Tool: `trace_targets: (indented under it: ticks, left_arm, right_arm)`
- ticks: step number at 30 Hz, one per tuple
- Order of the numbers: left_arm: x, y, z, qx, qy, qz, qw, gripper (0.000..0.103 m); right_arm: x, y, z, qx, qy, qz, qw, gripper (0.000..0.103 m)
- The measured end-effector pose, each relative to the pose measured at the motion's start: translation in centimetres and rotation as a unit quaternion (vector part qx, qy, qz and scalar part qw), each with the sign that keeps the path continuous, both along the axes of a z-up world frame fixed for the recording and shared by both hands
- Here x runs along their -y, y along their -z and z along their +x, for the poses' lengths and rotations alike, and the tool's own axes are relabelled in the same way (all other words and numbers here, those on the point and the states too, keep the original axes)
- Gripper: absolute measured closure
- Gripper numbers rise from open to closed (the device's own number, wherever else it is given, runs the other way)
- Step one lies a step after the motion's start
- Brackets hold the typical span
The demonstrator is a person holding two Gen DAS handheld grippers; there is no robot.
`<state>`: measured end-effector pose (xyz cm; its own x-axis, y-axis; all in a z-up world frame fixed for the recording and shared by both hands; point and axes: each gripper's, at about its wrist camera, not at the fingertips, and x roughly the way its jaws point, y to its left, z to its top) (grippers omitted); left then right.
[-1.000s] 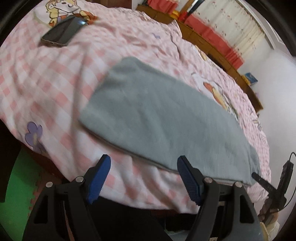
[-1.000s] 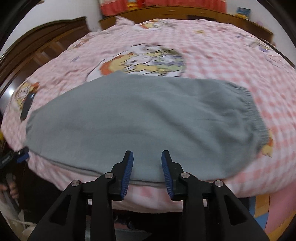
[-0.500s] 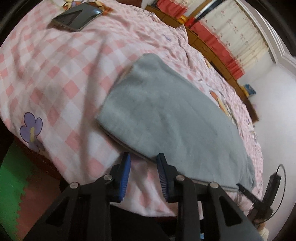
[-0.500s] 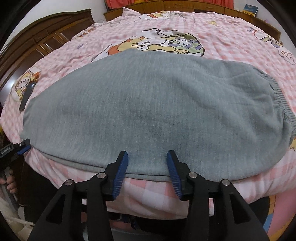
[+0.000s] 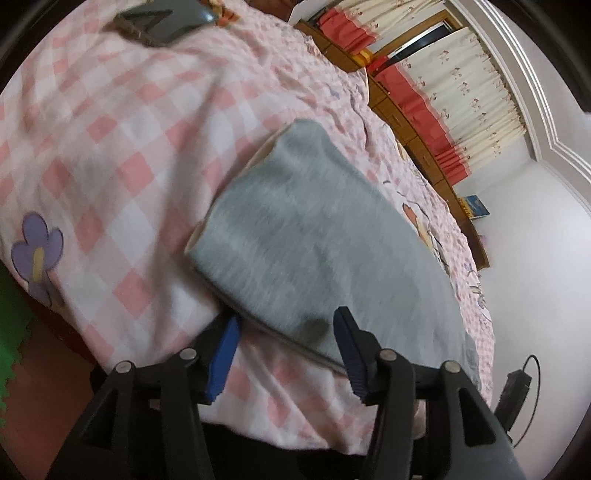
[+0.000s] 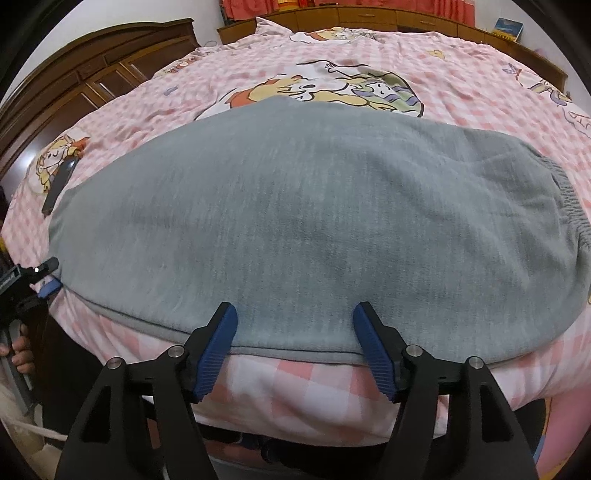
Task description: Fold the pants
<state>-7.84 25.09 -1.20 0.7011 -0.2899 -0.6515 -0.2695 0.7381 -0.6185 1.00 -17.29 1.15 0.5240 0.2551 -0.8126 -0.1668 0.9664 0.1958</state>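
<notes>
Grey pants (image 6: 314, 221) lie flat, folded lengthwise, across a pink checked bedsheet (image 6: 295, 384); the elastic waistband is at the right in the right wrist view. My right gripper (image 6: 295, 328) hovers at the pants' near long edge, its jaws opening, the cloth's hem between the blue pads but not pinched. In the left wrist view the leg end of the pants (image 5: 295, 236) lies ahead. My left gripper (image 5: 284, 328) straddles the near hem by the leg-end corner, jaws opening, pads apart from the cloth. The left gripper (image 6: 46, 280) also shows at the left edge of the right wrist view.
A dark phone (image 5: 166, 18) lies on the sheet beyond the leg end, also seen as the phone (image 6: 59, 181) at far left. A wooden headboard (image 6: 92, 81) and a wooden ledge with red curtains (image 5: 417, 96) border the bed. A green floor mat (image 5: 11, 325) lies below.
Both grippers sank closer to the pants' near edge. The left jaws narrowed, then spread again around the hem; the right jaws widened steadily.
</notes>
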Motion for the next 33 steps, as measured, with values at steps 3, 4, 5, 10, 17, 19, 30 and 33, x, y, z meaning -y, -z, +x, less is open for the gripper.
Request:
trace_targets:
  ticks: [3,4,5,10,17,19,30,33]
  left_arm:
    - [-0.2,-1.1,-0.1,0.019,-0.021,0.030,0.9991,0.049]
    - [-0.3,-1.4,-0.1,0.025,-0.023,0.038,0.9987,0.049]
    - [-0.3,-1.5,0.1,0.026,-0.024,0.042,0.9985,0.049]
    - [-0.3,-1.0,1.2,0.031,-0.041,0.034,0.9981,0.049]
    - [0.5,-0.8,1.8,0.027,-0.069,0.057,0.9957,0.055]
    - [1.0,-1.5,2.1,0.013,-0.065,0.093,0.9935,0.079]
    - [2.8,-8.2,1.1,0.092,-0.018,0.099,0.9907,0.094]
    - [4.7,-10.8,1.3,0.119,0.011,0.115,0.9862,0.094]
  right_arm:
    - [-0.2,0.0,-0.1,0.004,0.001,-0.004,1.000,0.033]
    - [-0.1,0.0,-0.1,0.004,0.002,-0.003,1.000,0.033]
    - [-0.1,0.0,-0.1,0.004,0.002,-0.002,1.000,0.033]
    - [-0.1,0.0,-0.2,0.008,0.003,-0.003,1.000,0.033]
    - [0.1,-0.1,-0.4,0.012,0.008,0.001,1.000,0.033]
    - [0.1,-0.3,-0.4,0.011,0.010,0.002,1.000,0.034]
    - [4.3,-2.4,-1.3,0.025,0.060,0.095,0.993,0.054]
    - [5.0,-3.3,-1.8,0.037,0.063,0.103,0.992,0.054]
